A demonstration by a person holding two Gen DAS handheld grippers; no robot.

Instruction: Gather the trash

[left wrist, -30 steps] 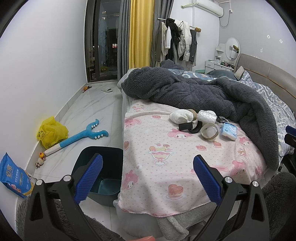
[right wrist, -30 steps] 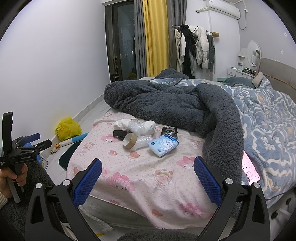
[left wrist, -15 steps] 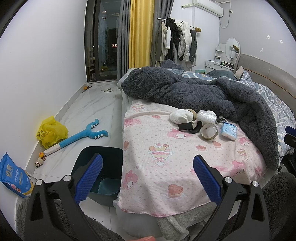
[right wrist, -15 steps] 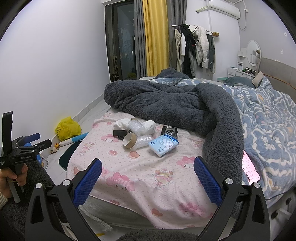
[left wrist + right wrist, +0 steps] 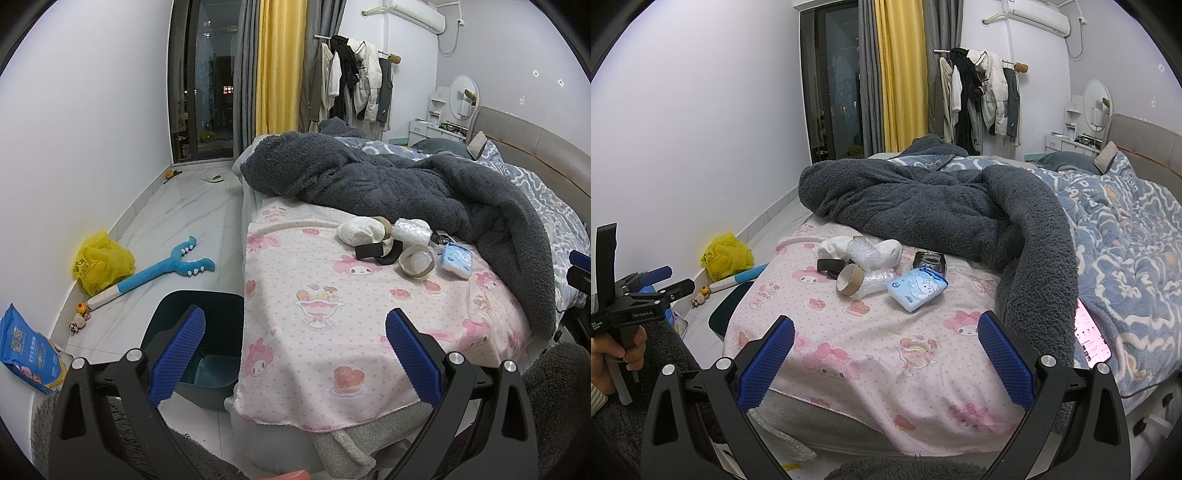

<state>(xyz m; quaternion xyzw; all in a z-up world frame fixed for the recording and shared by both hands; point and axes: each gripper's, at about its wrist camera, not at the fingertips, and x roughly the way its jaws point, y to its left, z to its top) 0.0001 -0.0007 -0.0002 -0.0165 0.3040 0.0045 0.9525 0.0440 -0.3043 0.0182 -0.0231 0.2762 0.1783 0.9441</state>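
Trash lies in a cluster on the pink sheet: a cardboard tape roll [image 5: 850, 279] stuffed with bubble wrap, a blue tissue pack [image 5: 916, 288], a black band [image 5: 829, 265], a white wad [image 5: 834, 246] and a dark wrapper [image 5: 929, 260]. The left wrist view shows the same roll [image 5: 416, 261] and tissue pack [image 5: 457, 258]. A dark teal bin [image 5: 201, 343] stands on the floor beside the bed. My left gripper [image 5: 293, 354] is open, low at the bed's corner above the bin. My right gripper [image 5: 885, 360] is open, well short of the cluster. Both hold nothing.
A grey fleece blanket [image 5: 942, 206] is heaped behind the trash. A lit phone [image 5: 1091, 339] lies at the bed's right edge. On the floor are a yellow bag [image 5: 101, 264], a blue toy [image 5: 162, 269] and a blue packet [image 5: 26, 352]. A hand [image 5: 611, 354] holds the left gripper.
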